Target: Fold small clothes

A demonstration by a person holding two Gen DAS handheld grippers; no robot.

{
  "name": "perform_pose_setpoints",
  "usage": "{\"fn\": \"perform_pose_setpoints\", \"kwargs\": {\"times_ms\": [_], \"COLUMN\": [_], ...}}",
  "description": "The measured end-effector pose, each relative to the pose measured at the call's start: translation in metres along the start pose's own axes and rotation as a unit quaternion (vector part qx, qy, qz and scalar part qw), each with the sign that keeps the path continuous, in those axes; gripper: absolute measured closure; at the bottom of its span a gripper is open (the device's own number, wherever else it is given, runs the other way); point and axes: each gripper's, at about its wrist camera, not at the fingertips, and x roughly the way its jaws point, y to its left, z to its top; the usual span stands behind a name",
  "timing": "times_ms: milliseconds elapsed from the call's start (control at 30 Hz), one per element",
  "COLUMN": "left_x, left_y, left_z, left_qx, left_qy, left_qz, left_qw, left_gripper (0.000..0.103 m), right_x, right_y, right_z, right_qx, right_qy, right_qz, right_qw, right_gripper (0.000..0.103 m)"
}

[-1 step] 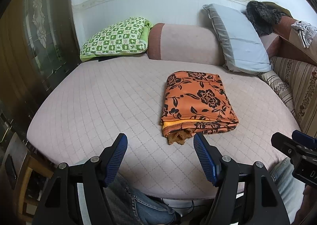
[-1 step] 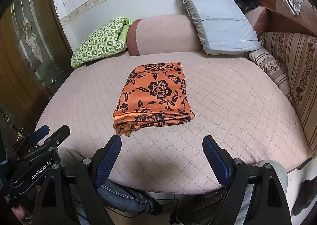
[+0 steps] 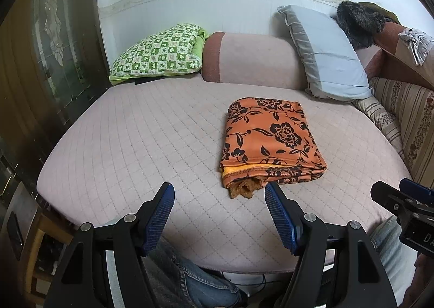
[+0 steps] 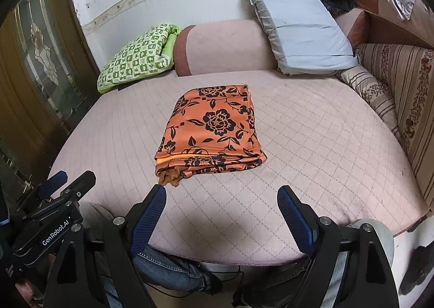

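The folded orange floral garment (image 3: pixel 271 142) lay flat on the quilted pink cushion (image 3: pixel 141 145), a little toward 1 o'clock from the centre of the left wrist view and toward 11 o'clock in the right wrist view (image 4: pixel 210 131). Its layered open edges faced the camera, with a yellow inner layer showing and a small brownish bit of fabric (image 3: pixel 242 190) poking out at the near left corner.

The left claw (image 3: pixel 219 194) hung with its blue-padded fingers spread wide and nothing between them, just short of the garment's near edge; its right fingertip sat close beside the protruding fabric, apart from it. The right claw (image 4: pixel 222 195) was likewise spread wide and empty, its left fingertip near that same corner of the garment.

Against the wall at 11 o'clock rested a green checkered pillow (image 3: pixel 160 54), at 12 o'clock a pink bolster (image 3: pixel 252 61), and at 1 o'clock a grey-blue pillow (image 3: pixel 328 55). A dark furry item (image 3: pixel 358 22) sat at 2 o'clock above a striped cushion (image 3: pixel 401 107).
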Motion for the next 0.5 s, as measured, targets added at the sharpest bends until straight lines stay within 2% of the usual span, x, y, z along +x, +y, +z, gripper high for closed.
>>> {"fn": "perform_pose_setpoints", "kwargs": {"times_ms": [500], "left_x": [0.0054], "left_y": [-0.004], "left_z": [-0.0003], "left_qx": [0.003], "left_qy": [0.013], "left_qz": [-0.011], "left_qw": [0.9999], "left_gripper": [0.034], "right_x": [0.0044], "right_y": [-0.0028], "right_z": [-0.0038], "right_qx": [0.007], "right_qy": [0.005], "right_qz": [-0.004], "right_qw": [1.0], "right_gripper": [0.017]}}
